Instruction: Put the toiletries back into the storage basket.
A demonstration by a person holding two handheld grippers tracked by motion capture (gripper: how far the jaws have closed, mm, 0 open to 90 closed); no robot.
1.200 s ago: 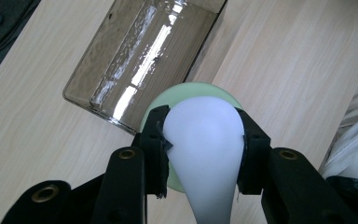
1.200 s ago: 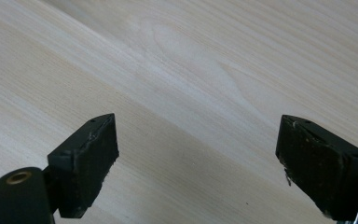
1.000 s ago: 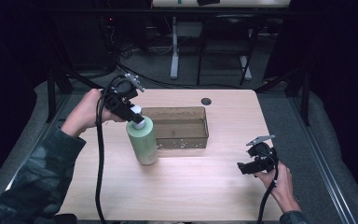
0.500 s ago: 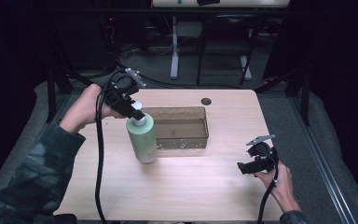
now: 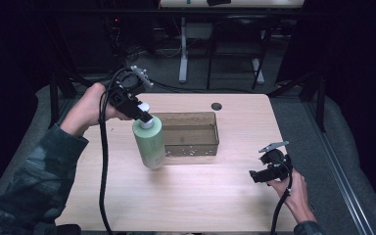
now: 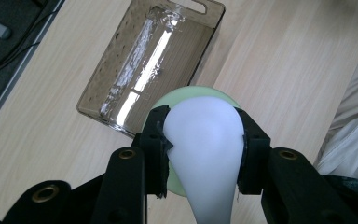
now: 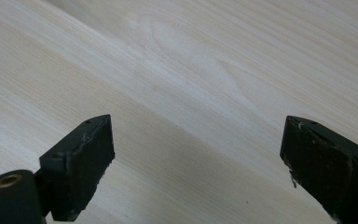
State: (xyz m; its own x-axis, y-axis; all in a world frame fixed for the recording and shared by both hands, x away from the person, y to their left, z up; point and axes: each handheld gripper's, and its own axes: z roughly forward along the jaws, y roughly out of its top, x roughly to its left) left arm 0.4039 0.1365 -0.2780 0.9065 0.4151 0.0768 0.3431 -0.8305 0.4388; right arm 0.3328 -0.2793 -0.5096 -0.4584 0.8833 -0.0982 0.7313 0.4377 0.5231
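Bottle (image 5: 149, 143): green, white cap, held tilted at the tray's near-left corner; whether its base touches the tabletop (image 5: 200, 196) cannot be told.
Left gripper (image 6: 204, 140): fingers clamped on the cap.
Right gripper (image 7: 196, 163): fingers wide apart, empty, low over bare wood at the near right.
Tray (image 5: 210, 128): empty, mid-tabletop.
Progress: bottle gripped; probably placing into the tray remains.
Room: open wood in front; tray wall close beside the bottle.

Bottle (image 5: 150, 145) upright on table (image 5: 191, 200), touching left end of tray (image 5: 188, 132). Left gripper (image 5: 142, 113) above bottle top. Right gripper (image 5: 255, 176) near right front edge, well apart from tray.
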